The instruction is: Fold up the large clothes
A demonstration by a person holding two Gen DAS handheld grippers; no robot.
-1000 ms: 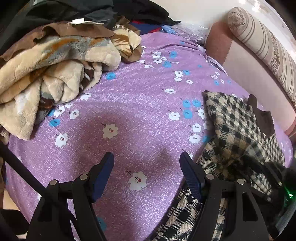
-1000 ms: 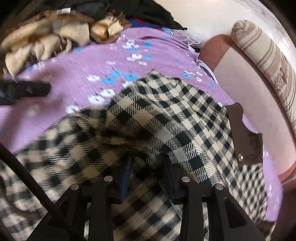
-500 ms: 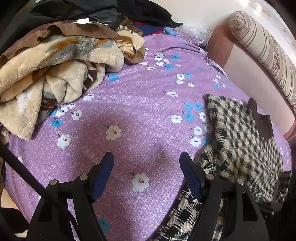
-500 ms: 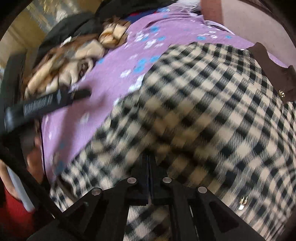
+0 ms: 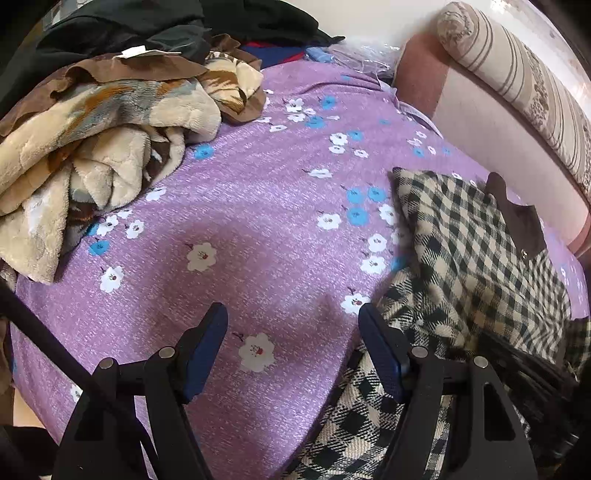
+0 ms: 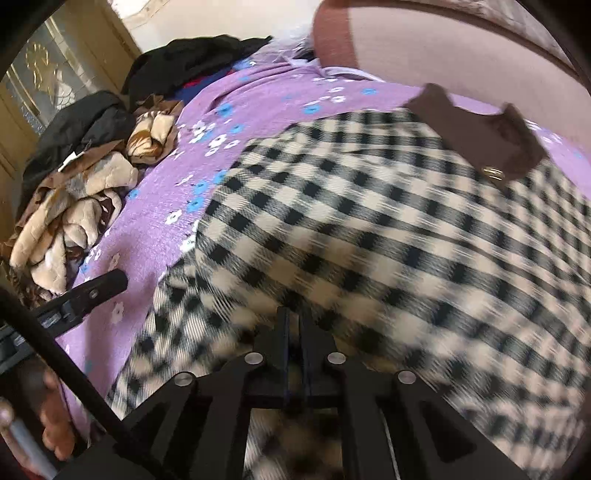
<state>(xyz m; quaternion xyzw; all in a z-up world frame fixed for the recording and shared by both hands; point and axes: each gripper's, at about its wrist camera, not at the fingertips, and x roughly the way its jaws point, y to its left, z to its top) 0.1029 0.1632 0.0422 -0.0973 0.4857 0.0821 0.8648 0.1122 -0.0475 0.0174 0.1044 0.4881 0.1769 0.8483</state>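
Observation:
A black-and-cream checked coat [image 5: 476, 258] with a brown collar [image 5: 517, 218] lies on the purple flowered bedspread [image 5: 258, 206], at the right of the left wrist view. My left gripper [image 5: 295, 343] is open and empty above the bedspread, its right finger beside the coat's edge. In the right wrist view the coat [image 6: 388, 229] fills the frame, collar [image 6: 476, 136] at the top right. My right gripper [image 6: 293, 325] is shut on a fold of the coat. The left gripper's finger [image 6: 92, 291] shows at the left there.
A heap of beige and brown fleece blanket [image 5: 92, 147] lies at the far left of the bed, with dark clothes [image 5: 147, 26] behind it. A pink headboard [image 5: 480, 122] and a striped bolster [image 5: 517, 74] run along the right.
My right gripper closed on the coat fabric and pulled it, swinging its view to the left. The coat now lies flatter on the bed. The left gripper stayed open and barely moved.

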